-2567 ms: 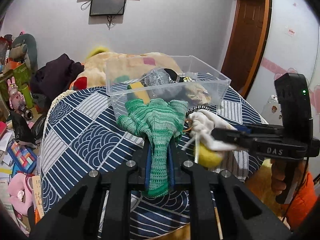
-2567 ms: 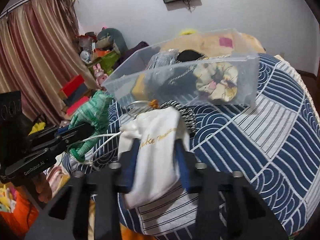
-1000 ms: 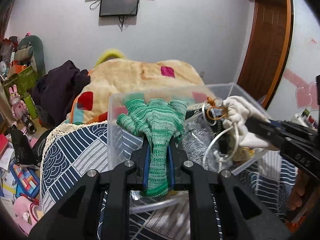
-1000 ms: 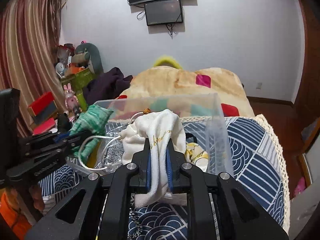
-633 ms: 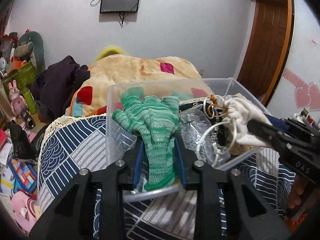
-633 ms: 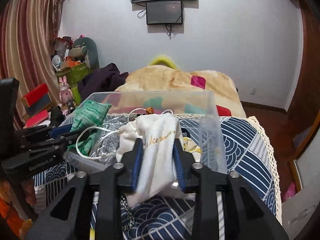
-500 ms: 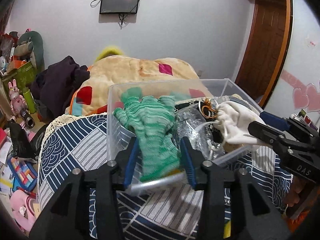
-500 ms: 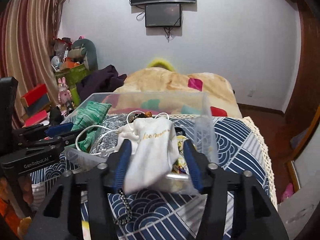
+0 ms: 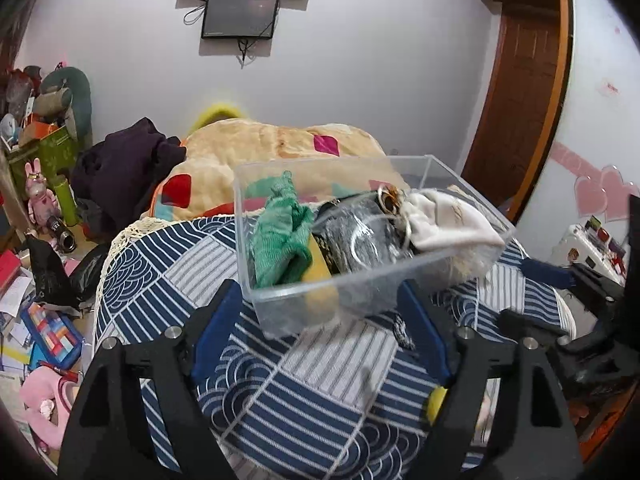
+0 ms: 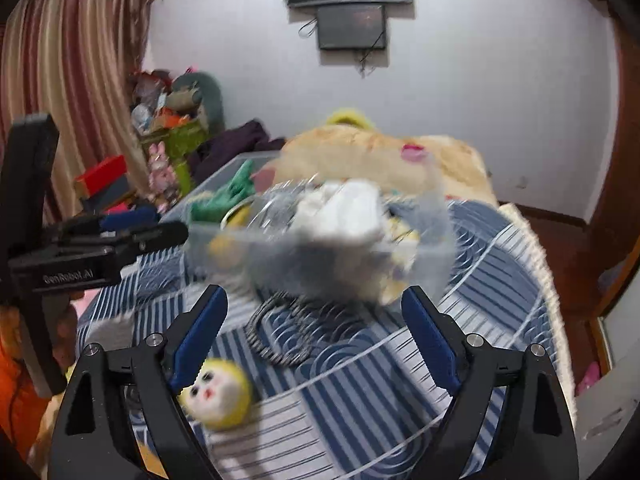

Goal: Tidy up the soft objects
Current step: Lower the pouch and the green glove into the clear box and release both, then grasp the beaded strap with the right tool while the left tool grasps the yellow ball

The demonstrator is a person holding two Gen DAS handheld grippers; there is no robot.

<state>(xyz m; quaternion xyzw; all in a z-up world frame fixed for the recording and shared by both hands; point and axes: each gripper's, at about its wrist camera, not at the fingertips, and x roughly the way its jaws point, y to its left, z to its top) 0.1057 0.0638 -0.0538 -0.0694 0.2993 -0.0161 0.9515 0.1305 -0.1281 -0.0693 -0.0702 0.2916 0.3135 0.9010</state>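
Both of my tools stand wide open and empty: the left tool (image 9: 320, 320) and the right tool (image 10: 316, 320) each frame the clear plastic bin (image 9: 472, 252) from its near side, neither touching it. The bin rests on the blue patterned tabletop (image 9: 304, 396) and already holds the green knit glove (image 9: 280, 236) at its left end and the white drawstring pouch (image 9: 448, 224) at its right, with a grey sparkly item (image 9: 360, 240) and other soft pieces between them. By my judgement most of the sorting is done; what remains outside the bin is the yellow-haired doll head (image 10: 216, 396) lying just beside my right tool's left finger, and the black-and-white striped band (image 10: 280, 332) on the cloth just in front of the bin. The right view is blurred, so finer detail of the bin's contents is uncertain there. Beyond the tabletop lie a cream blanket (image 9: 276, 140) and cluttered toys (image 9: 40, 200); nothing stands between my tools and the two leftover items.
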